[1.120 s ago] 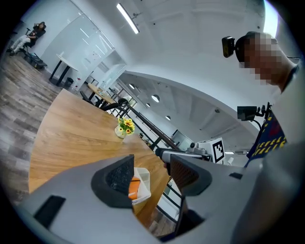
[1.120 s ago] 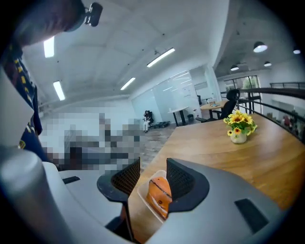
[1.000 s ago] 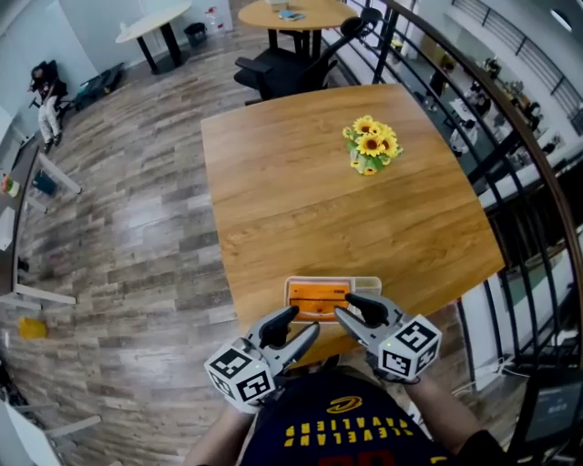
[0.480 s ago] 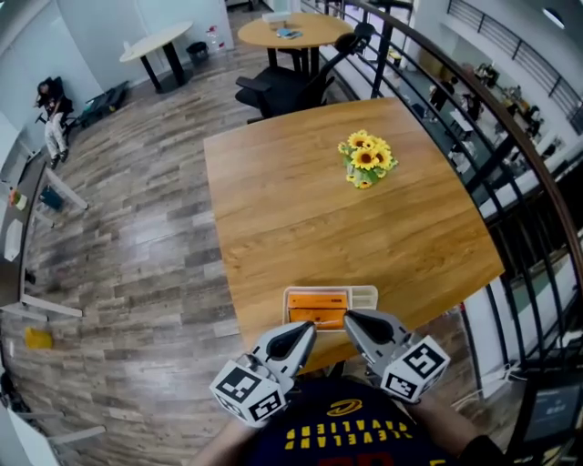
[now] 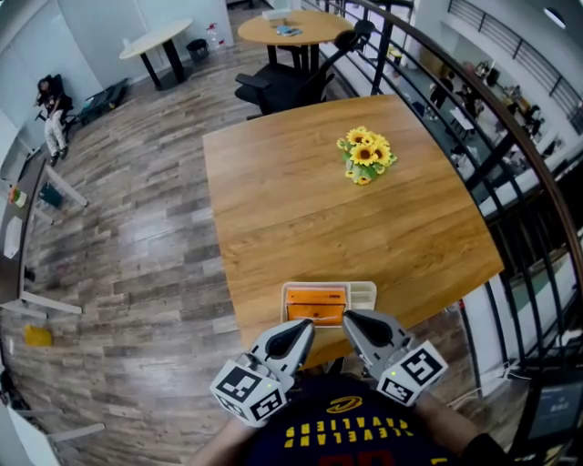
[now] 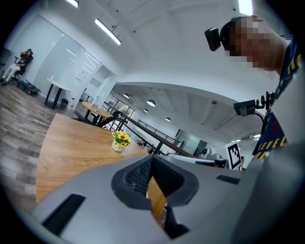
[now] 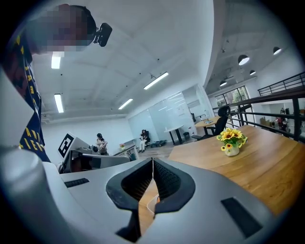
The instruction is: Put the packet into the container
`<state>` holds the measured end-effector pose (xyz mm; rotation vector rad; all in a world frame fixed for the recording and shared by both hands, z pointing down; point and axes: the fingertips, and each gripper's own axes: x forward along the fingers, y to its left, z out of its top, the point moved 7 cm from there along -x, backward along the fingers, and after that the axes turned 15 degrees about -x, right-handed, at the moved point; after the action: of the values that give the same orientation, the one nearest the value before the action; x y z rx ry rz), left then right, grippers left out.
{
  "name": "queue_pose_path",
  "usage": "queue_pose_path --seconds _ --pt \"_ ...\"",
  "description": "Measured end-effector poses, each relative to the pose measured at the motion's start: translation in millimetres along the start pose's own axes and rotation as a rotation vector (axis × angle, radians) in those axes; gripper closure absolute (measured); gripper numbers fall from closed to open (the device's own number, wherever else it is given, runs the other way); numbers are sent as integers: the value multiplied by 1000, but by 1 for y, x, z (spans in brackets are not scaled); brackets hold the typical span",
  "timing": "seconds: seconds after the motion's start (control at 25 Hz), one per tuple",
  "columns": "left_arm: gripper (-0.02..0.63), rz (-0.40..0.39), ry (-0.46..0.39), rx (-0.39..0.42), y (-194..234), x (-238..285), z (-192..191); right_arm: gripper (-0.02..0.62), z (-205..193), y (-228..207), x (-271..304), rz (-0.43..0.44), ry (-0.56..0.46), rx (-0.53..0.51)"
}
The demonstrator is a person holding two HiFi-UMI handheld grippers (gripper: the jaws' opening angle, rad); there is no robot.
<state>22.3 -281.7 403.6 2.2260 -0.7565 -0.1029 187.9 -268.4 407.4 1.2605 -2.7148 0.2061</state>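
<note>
Orange packet (image 5: 315, 305) lies in the container (image 5: 364, 293) just ahead of the left gripper (image 5: 306, 328) and right gripper (image 5: 350, 318), both drawn back, jaws now closed empty, so placing looks done.

My desk (image 5: 301, 200) is a square of warm wood carrying a small pot of sunflowers (image 5: 366, 155). Grey plank floor (image 5: 137, 209) spreads to my left, and a black railing (image 5: 496, 150) curves along my right. Beyond stand a black office chair (image 5: 282, 86), a round wooden table (image 5: 296, 27) and a white table (image 5: 164, 36). Strip lights (image 7: 155, 81) cross the white ceiling.
</note>
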Motion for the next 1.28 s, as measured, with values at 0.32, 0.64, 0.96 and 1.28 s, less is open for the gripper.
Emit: queue_pose_path --seconds 0.32,0.64,0.96,1.28 --pt "607 -10 13 -4 1 3 0 578 -2 -2 -1 -5 7 1" --pt "607 -8 23 -12 3 3 -3 578 -3 -1 -1 -12 10 -5" --pt "607 -6 25 -16 4 3 -5 578 -4 -1 -3 -12 9 -6" --pt "607 -1 29 -19 5 4 -6 578 -6 -1 -2 -9 14 0"
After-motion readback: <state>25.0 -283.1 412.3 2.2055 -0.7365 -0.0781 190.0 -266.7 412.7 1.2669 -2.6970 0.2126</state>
